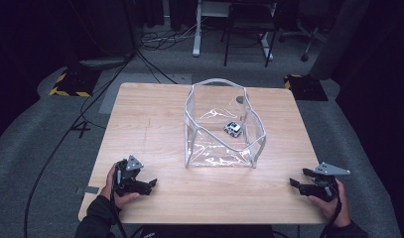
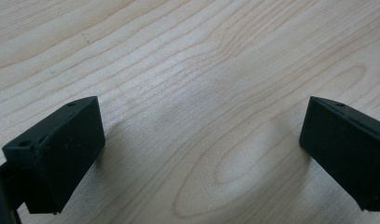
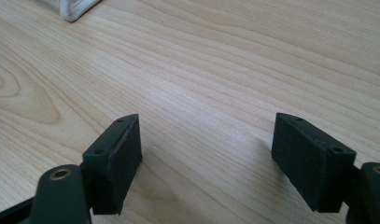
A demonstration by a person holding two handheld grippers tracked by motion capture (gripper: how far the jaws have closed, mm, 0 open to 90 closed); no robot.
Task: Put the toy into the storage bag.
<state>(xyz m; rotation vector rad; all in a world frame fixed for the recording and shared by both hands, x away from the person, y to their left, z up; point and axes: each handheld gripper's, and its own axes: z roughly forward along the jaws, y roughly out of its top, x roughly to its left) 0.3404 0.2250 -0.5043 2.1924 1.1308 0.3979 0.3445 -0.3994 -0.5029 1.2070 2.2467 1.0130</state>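
The left gripper sits low on the near left part of the wooden table, held in the person's left hand. Its two black jaws are spread wide apart and hold nothing. In the left gripper view, the left gripper has just bare wood between its jaws. The right gripper sits on the near right part of the table, held in the person's right hand. Its jaws are spread wide too, with nothing in them. In the right gripper view, the right gripper also has bare wood between its jaws, and a white corner of the clear bag peeks in at the top left. The two grippers are well apart from each other, and each one points in toward the middle of the table. Between them and farther back stands the clear bag with white edges, open at the top. Inside it, near its right wall, lies a small toy car that looks white and dark. Both grippers are well apart from the bag and the car.
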